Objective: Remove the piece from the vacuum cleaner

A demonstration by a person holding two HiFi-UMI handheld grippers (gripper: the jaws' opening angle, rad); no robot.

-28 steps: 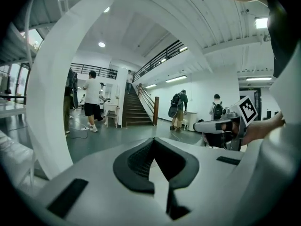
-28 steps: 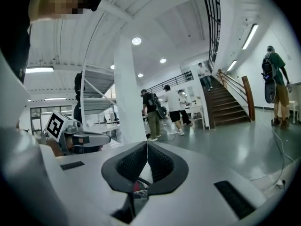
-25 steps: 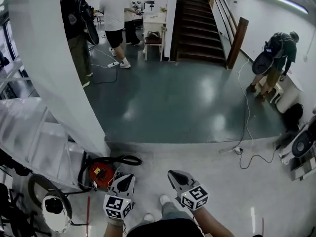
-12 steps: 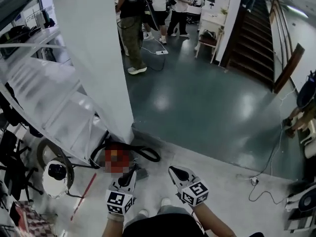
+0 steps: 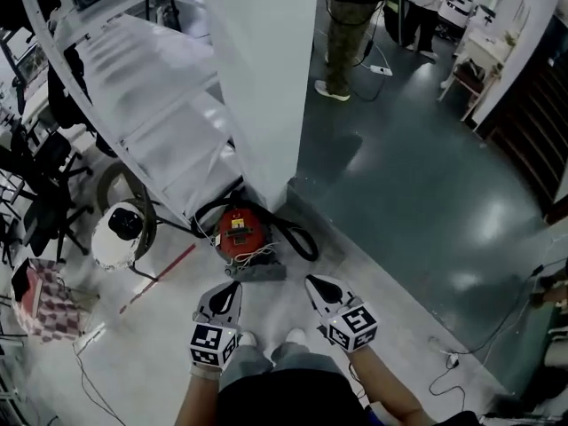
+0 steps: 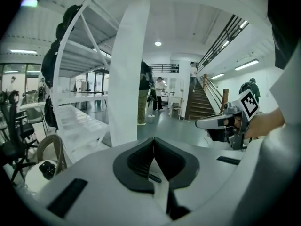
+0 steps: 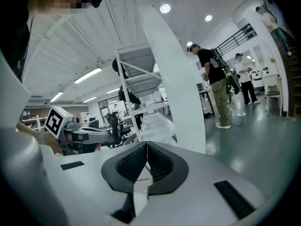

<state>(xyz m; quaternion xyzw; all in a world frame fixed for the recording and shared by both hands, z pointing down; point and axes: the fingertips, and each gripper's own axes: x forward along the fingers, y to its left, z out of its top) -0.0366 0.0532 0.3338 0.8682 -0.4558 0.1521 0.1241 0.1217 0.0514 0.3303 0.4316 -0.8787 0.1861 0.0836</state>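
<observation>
Since the earlier frames the head view has swung down and left, so the red vacuum cleaner (image 5: 241, 234) now lies straight ahead of both claws instead of off to the left. It stands on the floor (image 5: 177, 344) against the near foot of the white pillar (image 5: 262, 78). Its black hose (image 5: 300, 240) loops to the right, and a grey part (image 5: 257, 271) touches its near side. Which piece is to come off cannot be told yet.

Left claw (image 5: 231, 287) and right claw (image 5: 312, 282) hover near the cleaner, not touching it. Each is pressed together with nothing between the jaws, as the left gripper view (image 6: 153, 149) and the right gripper view (image 7: 147, 157) show.

For a clean removal, both claws should probably spread before descending, one steadying the red body while the other takes the piece.

Room is tight on the far side, between the pillar and the slanted white stair frame (image 5: 151, 105). The near floor and the right are open, so a pull towards the near side looks safest. The hose loop could snag.
</observation>
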